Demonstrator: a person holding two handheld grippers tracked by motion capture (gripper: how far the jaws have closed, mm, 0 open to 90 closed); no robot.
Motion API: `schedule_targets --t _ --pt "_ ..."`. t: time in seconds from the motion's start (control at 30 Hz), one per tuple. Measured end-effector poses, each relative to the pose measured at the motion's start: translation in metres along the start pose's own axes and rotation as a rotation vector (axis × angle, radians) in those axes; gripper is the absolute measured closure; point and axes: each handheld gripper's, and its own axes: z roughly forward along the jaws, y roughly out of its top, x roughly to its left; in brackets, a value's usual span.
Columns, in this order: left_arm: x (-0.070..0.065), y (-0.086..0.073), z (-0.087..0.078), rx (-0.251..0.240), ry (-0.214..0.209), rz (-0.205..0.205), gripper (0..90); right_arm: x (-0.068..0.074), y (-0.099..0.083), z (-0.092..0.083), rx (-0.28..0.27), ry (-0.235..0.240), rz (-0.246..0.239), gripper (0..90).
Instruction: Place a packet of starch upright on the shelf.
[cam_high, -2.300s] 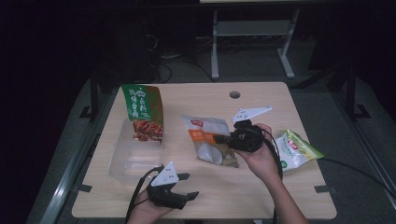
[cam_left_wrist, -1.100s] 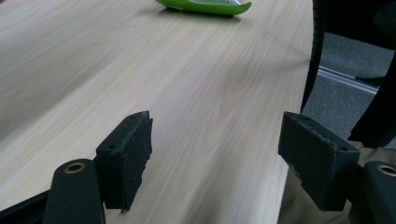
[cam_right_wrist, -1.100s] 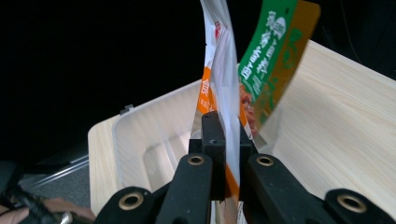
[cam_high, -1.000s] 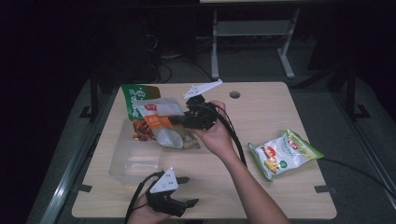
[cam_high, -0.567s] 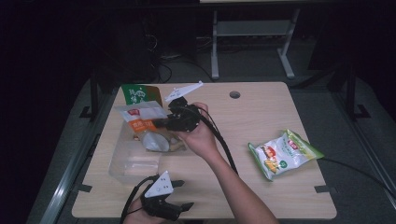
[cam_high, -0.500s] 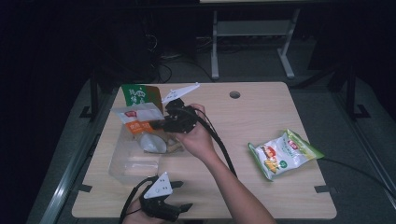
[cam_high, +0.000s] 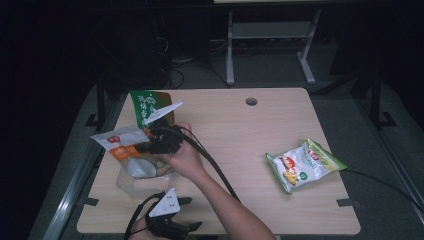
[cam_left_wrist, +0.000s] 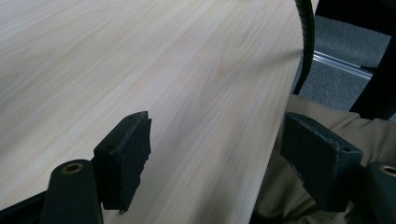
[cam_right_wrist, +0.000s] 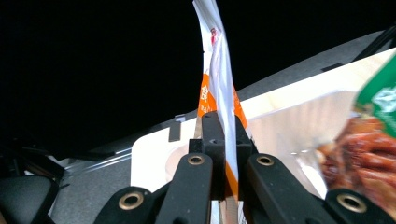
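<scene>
beside the green bag (cam_high: 149, 106), right gripper (cam_high: 150, 146) pinches orange packet (cam_high: 121, 146)

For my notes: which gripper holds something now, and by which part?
The right gripper, shut on the white-and-orange snack packet, pinches its flat edge. The left gripper is open.

A light wooden table (cam_high: 280, 125) with a round cable hole (cam_high: 251, 101) near its far edge is set on a grey floor (cam_high: 350, 90) in a dim room. Beyond the far edge, a pale metal stand (cam_high: 270, 35) and tangled cables (cam_high: 185, 60) are seen against darkness.
</scene>
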Motion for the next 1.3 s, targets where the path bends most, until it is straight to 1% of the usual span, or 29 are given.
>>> schedule_targets --t 0.1,0.13,0.17,0.2,0.23,0.27,0.33,0.4,0.47,0.53,0.57,0.6,0.67,0.7,0.73,0.77,0.8,0.83,0.87,0.9,0.93,1.0,1.03,1.07,1.13,1.2,1.27,1.3 --pt "0.000 0.000 0.001 0.001 -0.003 0.005 24.3 -0.001 -0.004 0.014 0.010 0.017 0.009 89.6" --pt "0.000 0.000 0.001 0.003 -0.004 0.007 24.3 -0.002 -0.006 0.018 0.006 0.025 0.011 89.6" --pt "0.000 0.000 0.001 0.002 -0.005 0.014 24.3 -0.004 -0.008 0.021 0.003 0.037 0.024 89.6" --pt "-0.002 0.000 0.001 -0.006 -0.006 -0.003 24.3 -0.006 -0.011 0.025 -0.002 0.048 0.032 89.6" --pt "-0.001 0.000 0.001 -0.004 -0.005 0.007 24.4 -0.008 -0.014 0.028 -0.010 0.058 0.038 89.7" --pt "-0.001 -0.001 0.002 -0.003 -0.007 0.005 24.4 -0.010 -0.017 0.030 -0.015 0.068 0.051 89.7" --pt "-0.002 -0.001 0.003 -0.001 -0.013 0.001 24.4 -0.013 -0.024 0.034 -0.015 0.072 0.056 89.7" --pt "-0.002 -0.001 0.004 0.001 -0.013 0.006 24.4 -0.016 -0.030 0.036 -0.020 0.077 0.061 89.6" --pt "-0.002 -0.002 0.005 0.000 -0.015 0.003 24.5 -0.017 -0.032 0.037 -0.018 0.080 0.056 89.6" --pt "-0.002 -0.002 0.004 0.007 -0.013 0.007 24.5 -0.017 -0.036 0.036 -0.010 0.088 0.038 88.1" --pt "-0.002 -0.001 0.004 0.008 -0.013 0.011 24.5 -0.016 -0.036 0.034 -0.009 0.084 0.033 87.9" --pt "-0.001 -0.002 0.005 0.009 -0.015 0.013 24.4 -0.015 -0.035 0.030 -0.001 0.059 0.010 86.9" --pt "-0.001 -0.002 0.005 0.012 -0.016 0.014 24.5 -0.014 -0.034 0.024 0.013 0.039 0.012 84.8" --pt "-0.001 -0.002 0.005 0.011 -0.016 0.015 24.4 -0.014 -0.034 0.022 0.016 0.036 0.011 83.8" --pt "0.000 -0.002 0.005 0.009 -0.016 0.015 24.5 -0.014 -0.033 0.017 0.021 0.023 -0.002 82.2" --pt "0.000 -0.002 0.005 0.009 -0.016 0.015 24.5 -0.014 -0.033 0.017 0.021 0.023 -0.002 82.2" --pt "0.000 -0.002 0.005 0.009 -0.017 0.017 24.4 -0.013 -0.034 0.011 0.051 0.006 -0.004 83.2" --pt "0.000 -0.002 0.005 0.010 -0.017 0.016 24.4 -0.012 -0.035 0.010 0.063 0.003 -0.009 84.1" --pt "-0.001 -0.002 0.005 0.010 -0.016 0.017 24.5 -0.012 -0.036 0.009 0.089 -0.002 -0.023 87.6" --pt "-0.001 -0.002 0.005 0.010 -0.016 0.017 24.5 -0.012 -0.036 0.009 0.089 -0.002 -0.023 87.6" --pt "0.000 -0.001 0.005 0.011 -0.017 0.035 24.5 -0.009 -0.038 0.009 0.124 -0.019 -0.046 89.0" --pt "0.000 -0.001 0.005 0.010 -0.016 0.034 24.5 -0.008 -0.038 0.009 0.128 -0.023 -0.045 89.3" --pt "0.000 -0.001 0.005 0.010 -0.015 0.030 24.5 -0.007 -0.039 0.008 0.143 -0.025 -0.055 89.5" --pt "-0.001 -0.001 0.005 0.009 -0.015 0.028 24.5 -0.006 -0.039 0.009 0.147 -0.039 -0.062 89.6" --pt "-0.001 -0.002 0.005 0.014 -0.015 0.020 24.5 -0.007 -0.041 0.008 0.152 -0.046 -0.060 89.7" --pt "-0.001 -0.002 0.005 0.012 -0.017 0.014 24.5 -0.007 -0.042 0.008 0.162 -0.062 -0.053 89.7" --pt "-0.001 -0.002 0.005 0.012 -0.017 0.016 24.5 -0.009 -0.045 0.009 0.174 -0.075 -0.061 89.7" --pt "-0.002 -0.002 0.005 0.013 -0.017 0.016 24.5 -0.010 -0.047 0.009 0.179 -0.076 -0.053 89.8"
